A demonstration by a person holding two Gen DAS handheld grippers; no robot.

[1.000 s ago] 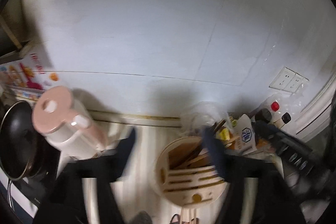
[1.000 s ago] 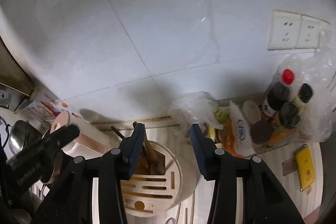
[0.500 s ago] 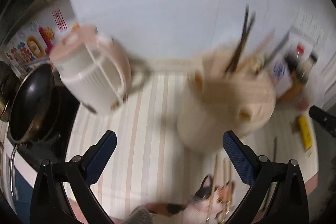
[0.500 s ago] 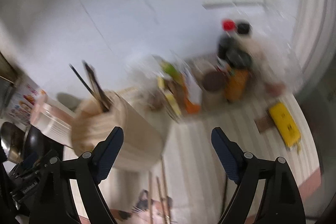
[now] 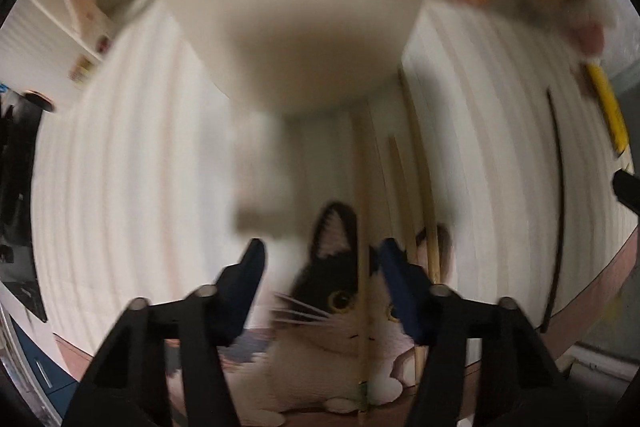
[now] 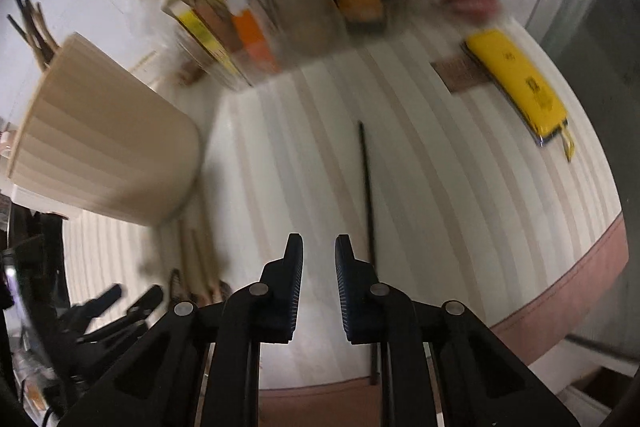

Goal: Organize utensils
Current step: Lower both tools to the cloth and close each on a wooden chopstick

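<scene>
Lying flat on the striped counter (image 6: 460,163): one black chopstick (image 6: 366,187), long axis running from the near edge toward the back clutter, just right of the right tool (image 6: 319,253). Right tool: jaws closing, narrow gap, nothing between. Left tool (image 5: 320,263): jaws closing, a pale wooden chopstick (image 5: 362,211) between them, pads not yet pressing. More pale chopsticks (image 5: 428,195) alongside, same heading, tips under the beige utensil holder (image 6: 104,147). Open counter right of the black chopstick, up to the yellow case (image 6: 520,87).
</scene>
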